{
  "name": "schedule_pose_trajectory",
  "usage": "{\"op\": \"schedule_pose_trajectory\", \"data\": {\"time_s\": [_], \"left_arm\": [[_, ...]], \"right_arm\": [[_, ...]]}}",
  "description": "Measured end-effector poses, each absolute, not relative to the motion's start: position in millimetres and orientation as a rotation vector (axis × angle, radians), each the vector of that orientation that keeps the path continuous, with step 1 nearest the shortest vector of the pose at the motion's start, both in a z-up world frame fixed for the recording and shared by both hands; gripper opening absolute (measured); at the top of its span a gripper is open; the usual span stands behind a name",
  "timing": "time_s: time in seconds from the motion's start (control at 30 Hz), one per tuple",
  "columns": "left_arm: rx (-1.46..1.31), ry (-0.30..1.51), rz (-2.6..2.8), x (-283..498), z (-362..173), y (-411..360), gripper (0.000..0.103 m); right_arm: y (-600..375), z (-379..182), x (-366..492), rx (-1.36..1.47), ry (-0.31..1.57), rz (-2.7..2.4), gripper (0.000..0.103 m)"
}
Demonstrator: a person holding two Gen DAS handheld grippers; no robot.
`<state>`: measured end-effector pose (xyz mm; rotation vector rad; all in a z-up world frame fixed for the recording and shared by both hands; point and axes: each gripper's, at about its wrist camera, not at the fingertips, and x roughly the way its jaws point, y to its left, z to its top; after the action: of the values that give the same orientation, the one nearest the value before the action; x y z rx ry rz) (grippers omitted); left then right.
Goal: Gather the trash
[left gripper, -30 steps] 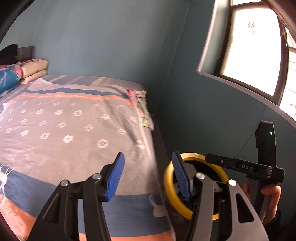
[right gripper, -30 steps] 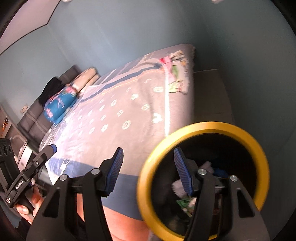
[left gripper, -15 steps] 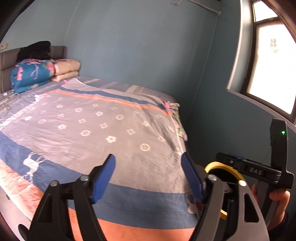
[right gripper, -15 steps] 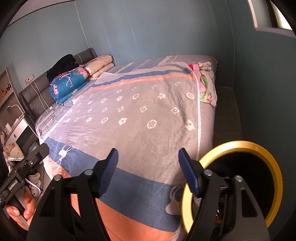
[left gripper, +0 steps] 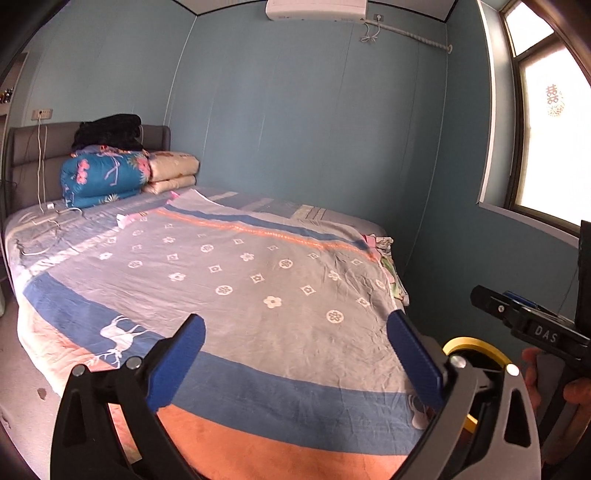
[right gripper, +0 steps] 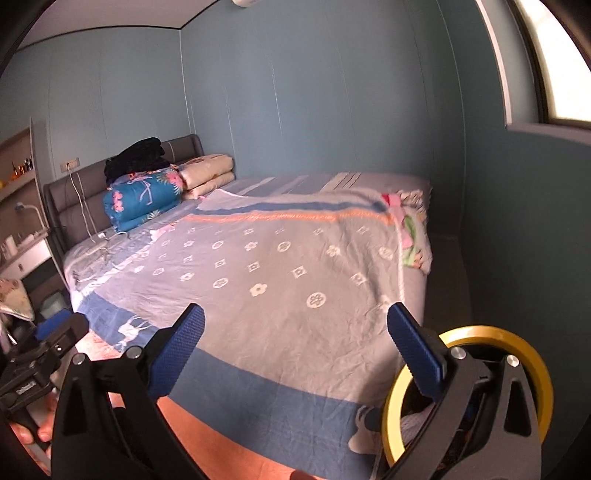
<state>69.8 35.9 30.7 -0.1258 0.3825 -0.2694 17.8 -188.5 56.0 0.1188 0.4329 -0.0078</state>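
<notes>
Trash bin (right gripper: 517, 339) w/ yellow rim sits low right of right gripper (right gripper: 295, 343); both it & left gripper (left gripper: 295, 350) wide open, holding nothing, over bed (left gripper: 258, 280).

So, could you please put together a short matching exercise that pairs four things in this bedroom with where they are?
Things:
1. yellow-rimmed trash bin
2. black clothes
3. air conditioner
4. window

Places:
A. high on the far wall, near the ceiling
B. on the floor at the near right corner of the bed
C. in the right-hand wall
D. on top of the blue floral quilt at the headboard

Pairs: 1-B, 2-D, 3-A, 4-C
</notes>
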Motion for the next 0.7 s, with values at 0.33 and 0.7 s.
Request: {"op": "schedule_pose_trajectory", "data": {"time_s": [0.33,0.7], "left_arm": [[-0.128,0.357,-0.268,37.1,27.9,31.1,0.095],[-0.125,0.358,-0.232,25.8,18.3,26.4,0.095]], "right_arm": [[-187.0,41.7,-1.3,0.152,0.415,-0.063,0.095],[-180.2,28.8,-12.9,0.103,0.378,-0.125,0.095]]}}
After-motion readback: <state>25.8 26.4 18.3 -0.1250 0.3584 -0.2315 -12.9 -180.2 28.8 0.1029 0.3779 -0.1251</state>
